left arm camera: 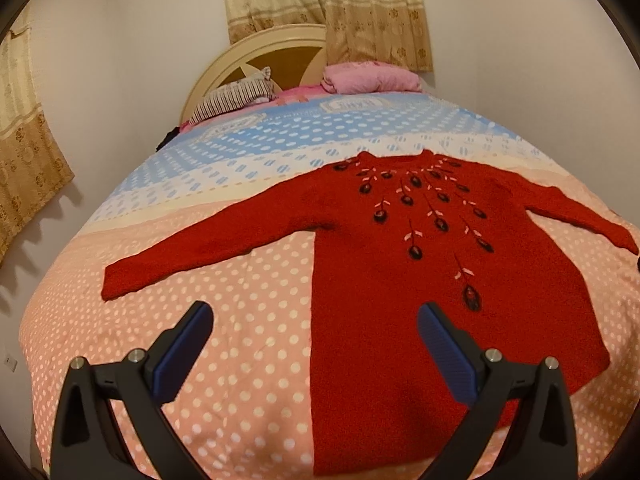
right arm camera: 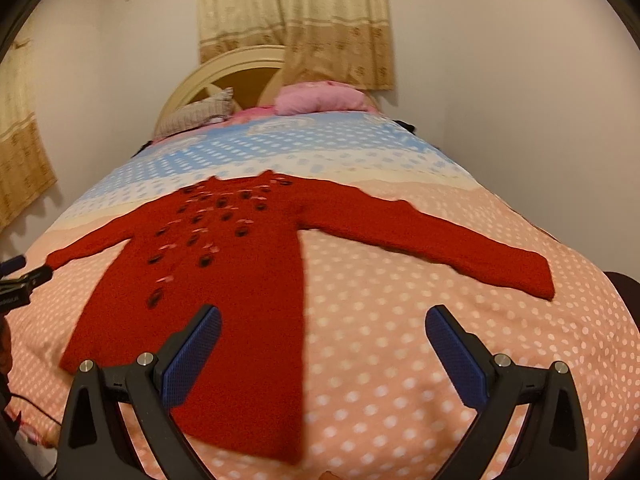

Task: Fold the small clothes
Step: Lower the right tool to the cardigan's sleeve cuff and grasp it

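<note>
A red knitted sweater (left arm camera: 400, 280) with dark embroidered flowers lies flat, face up, on the bed with both sleeves spread out; it also shows in the right wrist view (right arm camera: 240, 280). My left gripper (left arm camera: 314, 320) is open and empty, hovering above the sweater's left hem side, below the left sleeve (left arm camera: 192, 256). My right gripper (right arm camera: 322, 324) is open and empty, above the sweater's right hem side, below the right sleeve (right arm camera: 440, 244). The left gripper's tip (right arm camera: 16, 276) shows at the left edge of the right wrist view.
The bed has a pink and blue polka-dot cover (left arm camera: 240, 360). A striped pillow (left arm camera: 236, 100) and a pink pillow (left arm camera: 368, 78) lie by the headboard (left arm camera: 256, 56). Curtains (left arm camera: 328, 4) hang behind. Walls run close on both sides of the bed.
</note>
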A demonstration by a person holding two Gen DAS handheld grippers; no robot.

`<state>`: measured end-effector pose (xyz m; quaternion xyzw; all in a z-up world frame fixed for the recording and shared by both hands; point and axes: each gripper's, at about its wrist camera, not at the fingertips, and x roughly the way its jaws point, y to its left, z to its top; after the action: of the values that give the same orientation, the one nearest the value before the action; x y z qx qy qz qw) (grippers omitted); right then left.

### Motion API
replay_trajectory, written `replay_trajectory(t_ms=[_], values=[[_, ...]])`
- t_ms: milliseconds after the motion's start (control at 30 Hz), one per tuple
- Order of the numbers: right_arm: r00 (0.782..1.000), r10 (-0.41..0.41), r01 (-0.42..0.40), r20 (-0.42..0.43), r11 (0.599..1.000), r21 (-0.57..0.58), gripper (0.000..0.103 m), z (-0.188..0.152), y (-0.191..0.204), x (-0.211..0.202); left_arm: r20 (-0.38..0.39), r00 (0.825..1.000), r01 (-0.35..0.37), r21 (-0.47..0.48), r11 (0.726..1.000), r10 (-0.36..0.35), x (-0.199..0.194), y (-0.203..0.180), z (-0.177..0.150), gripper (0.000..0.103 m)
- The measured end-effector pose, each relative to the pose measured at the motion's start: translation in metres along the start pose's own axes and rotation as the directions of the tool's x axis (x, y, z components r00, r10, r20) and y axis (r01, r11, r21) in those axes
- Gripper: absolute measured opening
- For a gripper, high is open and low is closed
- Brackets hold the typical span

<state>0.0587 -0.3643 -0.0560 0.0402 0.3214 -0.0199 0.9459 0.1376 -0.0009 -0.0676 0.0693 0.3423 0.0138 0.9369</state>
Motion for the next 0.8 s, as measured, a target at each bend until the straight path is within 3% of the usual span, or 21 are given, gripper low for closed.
replay_trajectory(t_ms=[267,633,800], values=[[0.994,-0.096,0.103,-0.049,0.983,0.149,0.102,0.016,-0.084,0.038,-0.061,0.997,0.038,-0.004,0.999,-0.039,0.050,-0.008,0.009,0.103],[0.968,-0.205,0.247,-0.145,0.882,0.401,0.101,0.024,-0.225,0.068,-0.129,0.991,0.031,-0.010,0.999,-0.032,0.110,-0.017,0.027,0.103],[0.958,-0.208,0.277,-0.198,0.849,0.451,0.084,0.028,-0.265,0.089,-0.150,0.989,0.003,-0.019,1.000,-0.006,0.133,-0.013,0.036,0.103]])
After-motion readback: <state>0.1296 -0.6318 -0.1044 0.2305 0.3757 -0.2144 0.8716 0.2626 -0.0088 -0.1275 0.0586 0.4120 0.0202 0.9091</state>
